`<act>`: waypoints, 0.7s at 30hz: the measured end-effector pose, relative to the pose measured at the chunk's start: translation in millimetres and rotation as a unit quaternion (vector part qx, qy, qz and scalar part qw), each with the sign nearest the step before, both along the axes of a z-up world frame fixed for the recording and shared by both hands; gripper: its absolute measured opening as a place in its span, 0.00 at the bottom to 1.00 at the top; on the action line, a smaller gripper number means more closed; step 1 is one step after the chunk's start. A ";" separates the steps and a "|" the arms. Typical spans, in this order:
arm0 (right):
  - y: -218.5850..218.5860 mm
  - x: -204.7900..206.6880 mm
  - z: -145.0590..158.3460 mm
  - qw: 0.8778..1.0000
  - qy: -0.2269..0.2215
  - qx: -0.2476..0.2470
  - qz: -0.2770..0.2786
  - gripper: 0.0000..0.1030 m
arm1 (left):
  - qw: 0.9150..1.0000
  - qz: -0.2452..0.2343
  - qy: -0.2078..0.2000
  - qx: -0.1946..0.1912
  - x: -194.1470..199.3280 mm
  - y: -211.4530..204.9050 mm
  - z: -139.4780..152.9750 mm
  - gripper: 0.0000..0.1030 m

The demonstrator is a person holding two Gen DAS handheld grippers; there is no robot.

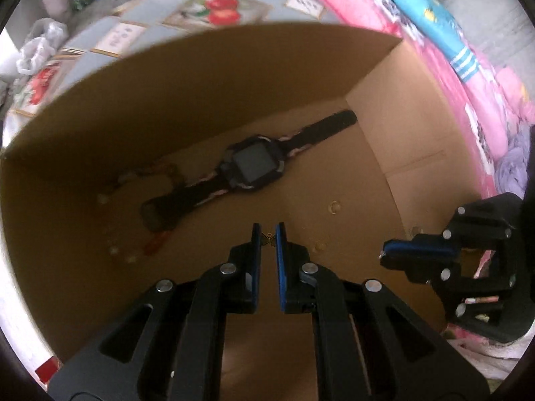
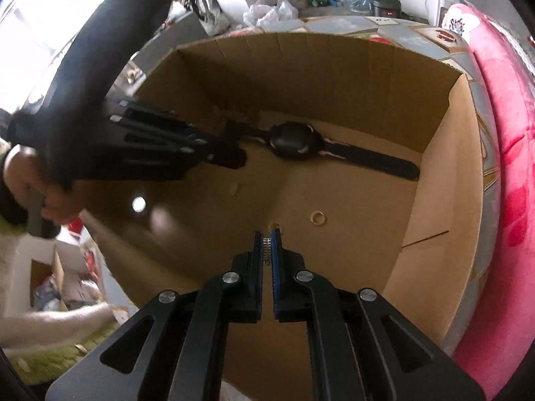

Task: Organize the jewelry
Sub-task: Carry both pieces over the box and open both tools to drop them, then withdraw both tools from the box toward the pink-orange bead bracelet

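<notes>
Holding tiny things over the big brown cardboard box (image 1: 394, 153), both grippers are nearly shut. The left hand-held gripper (image 1: 268, 238), low in the middle of the left wrist view, pinches a very small dark gold charm (image 1: 268, 239) right at its tips. The right hand-held gripper (image 2: 266, 245), low in the middle of the right wrist view, pinches a small silver ribbed piece (image 2: 266, 250); can't tell what kind of jewelry it is.

In the box, mid frame, lies a black watch w/ a square face & pink-trimmed strap (image 1: 250, 165). A thin gold ring (image 2: 318, 217) lies on the box floor, right of center in the right view. Another ring (image 2: 276, 225) sits just past the right tips. Some pale little bits (image 1: 113, 250) lie at lower left of the left view; too blurry to name.

Step now looks like dropping these two pieces in the box. To do it well: bring the tips low, close to the box floor, over a bare spot away from the watch & rings. Open slow, one at a time. Such small things may bounce or stick to the pads, so check they fell.
</notes>
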State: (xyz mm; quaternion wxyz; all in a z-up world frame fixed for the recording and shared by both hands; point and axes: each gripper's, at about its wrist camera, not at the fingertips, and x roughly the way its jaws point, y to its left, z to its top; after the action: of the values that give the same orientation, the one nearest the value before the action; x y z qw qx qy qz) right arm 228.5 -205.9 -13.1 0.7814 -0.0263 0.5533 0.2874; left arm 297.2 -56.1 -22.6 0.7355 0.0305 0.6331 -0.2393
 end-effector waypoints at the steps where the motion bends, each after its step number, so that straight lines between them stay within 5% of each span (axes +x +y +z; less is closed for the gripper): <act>1: 0.1 -0.6 -1.2 1.000 -0.001 -0.005 0.005 0.05 | 1.000 -0.003 0.006 -0.001 -0.2 -4.4 -2.5 0.07; 15: 8.5 4.3 -3.6 0.998 -0.012 -0.050 0.042 0.05 | 0.999 0.033 0.036 -0.017 17.6 -22.9 -22.4 0.13; 21: 8.0 5.7 -2.0 0.998 -0.003 -0.052 0.039 0.05 | 0.998 0.048 -0.015 -0.044 7.5 -7.7 13.2 0.16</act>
State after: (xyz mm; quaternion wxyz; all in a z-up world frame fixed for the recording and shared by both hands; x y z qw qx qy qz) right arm 234.2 -197.9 -15.1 0.7687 -0.0891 0.5640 0.2882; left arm 304.6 -63.8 -9.4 0.7563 -0.0284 0.6113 -0.2311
